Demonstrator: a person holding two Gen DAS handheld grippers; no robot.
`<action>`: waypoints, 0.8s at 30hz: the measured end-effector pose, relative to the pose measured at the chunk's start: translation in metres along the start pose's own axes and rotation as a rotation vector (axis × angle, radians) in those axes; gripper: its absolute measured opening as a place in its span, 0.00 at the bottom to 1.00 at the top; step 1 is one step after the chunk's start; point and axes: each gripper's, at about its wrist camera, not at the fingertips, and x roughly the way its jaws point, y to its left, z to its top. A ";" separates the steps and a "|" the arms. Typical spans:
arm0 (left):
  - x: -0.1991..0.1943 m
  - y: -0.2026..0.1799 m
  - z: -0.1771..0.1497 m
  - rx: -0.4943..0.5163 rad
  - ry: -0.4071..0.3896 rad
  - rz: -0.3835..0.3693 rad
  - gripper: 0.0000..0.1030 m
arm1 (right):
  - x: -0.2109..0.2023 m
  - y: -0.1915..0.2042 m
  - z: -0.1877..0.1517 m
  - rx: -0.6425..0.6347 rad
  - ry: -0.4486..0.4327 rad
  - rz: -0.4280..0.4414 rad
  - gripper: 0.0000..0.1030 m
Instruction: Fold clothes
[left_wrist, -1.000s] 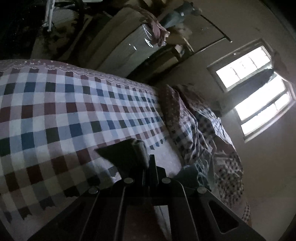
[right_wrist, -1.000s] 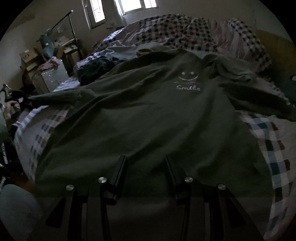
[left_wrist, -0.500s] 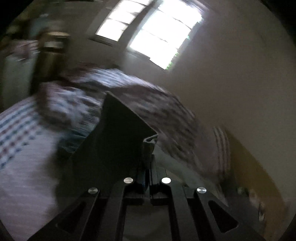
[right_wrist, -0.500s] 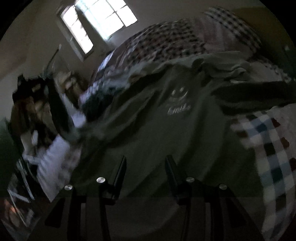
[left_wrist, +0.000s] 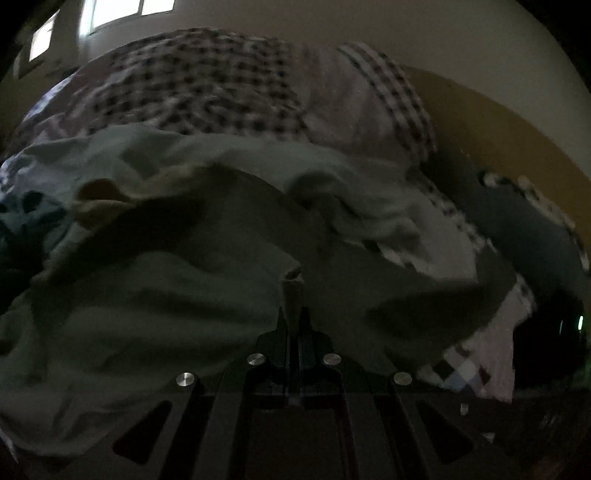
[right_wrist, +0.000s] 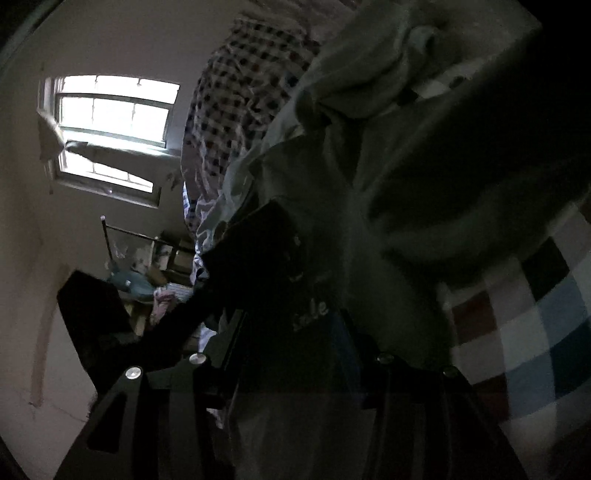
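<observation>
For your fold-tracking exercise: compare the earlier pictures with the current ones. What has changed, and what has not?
The left tongs, shut on an edge of the green shirt, have carried it from the bed's side across the shirt's body. The right tongs have rolled and their jaws have just been opening, nothing visibly gripped. The shirt lies on the checked bedding as before.

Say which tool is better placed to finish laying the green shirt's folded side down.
Left. The left tool is shut on an edge of the green shirt, carried over the garment. The right tool stands open above the printed front, its jaws having just been opening, gripping nothing.
</observation>
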 end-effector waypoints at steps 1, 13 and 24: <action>0.006 -0.005 -0.005 0.016 0.020 0.004 0.01 | -0.001 -0.003 0.004 0.010 -0.006 -0.001 0.50; -0.046 -0.013 -0.049 0.117 0.076 -0.276 0.70 | 0.008 -0.001 0.014 -0.037 0.023 -0.028 0.50; -0.164 0.203 -0.147 -0.354 -0.196 0.199 0.77 | 0.027 0.013 0.003 -0.160 0.026 -0.133 0.50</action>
